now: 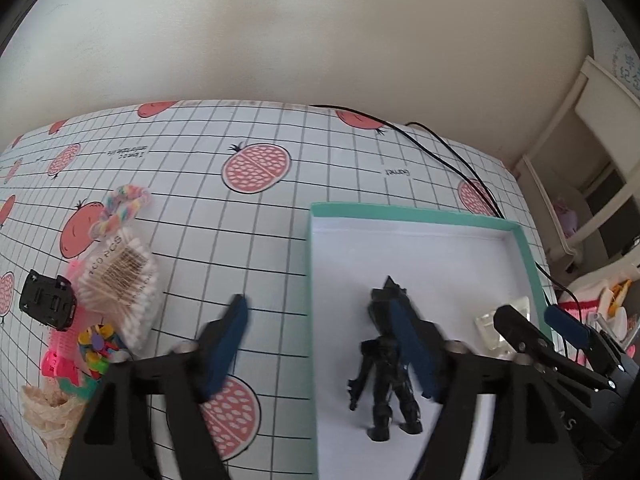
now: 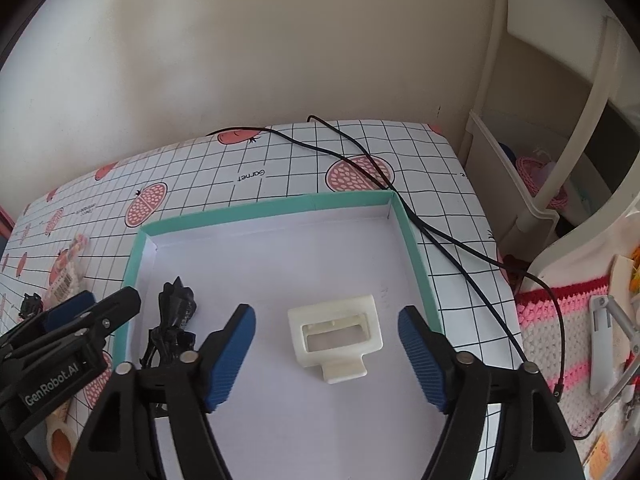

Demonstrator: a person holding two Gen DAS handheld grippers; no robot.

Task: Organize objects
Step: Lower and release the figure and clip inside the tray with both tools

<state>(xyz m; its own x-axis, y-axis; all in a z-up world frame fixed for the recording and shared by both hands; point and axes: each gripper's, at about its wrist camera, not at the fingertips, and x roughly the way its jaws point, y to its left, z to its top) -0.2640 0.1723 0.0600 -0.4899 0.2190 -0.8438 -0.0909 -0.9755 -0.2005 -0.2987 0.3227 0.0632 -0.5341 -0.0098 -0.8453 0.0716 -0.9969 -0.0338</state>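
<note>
The left gripper [image 1: 324, 344] is hanging with fingers spread wide and empty, straddling the tray's [image 1: 420, 214] left wall with its right finger over the black figure [image 1: 386, 376] lying inside; the right gripper [image 2: 326, 354] is gaping just as wide around the white clip [image 2: 336, 336] without touching it. The tray is sitting on a pomegranate-print cloth [image 1: 224, 208] by a cream wall [image 1: 300, 32]. Swabs [image 1: 124, 276], a black clip [image 1: 48, 300] and hair ties [image 1: 122, 206] are lying to the left, cables [image 2: 440, 236] trailing past the tray.

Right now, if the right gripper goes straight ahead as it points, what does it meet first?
Probably the white plastic clip lying in the teal box, centred between the open right gripper fingers; depth is unclear.
</note>
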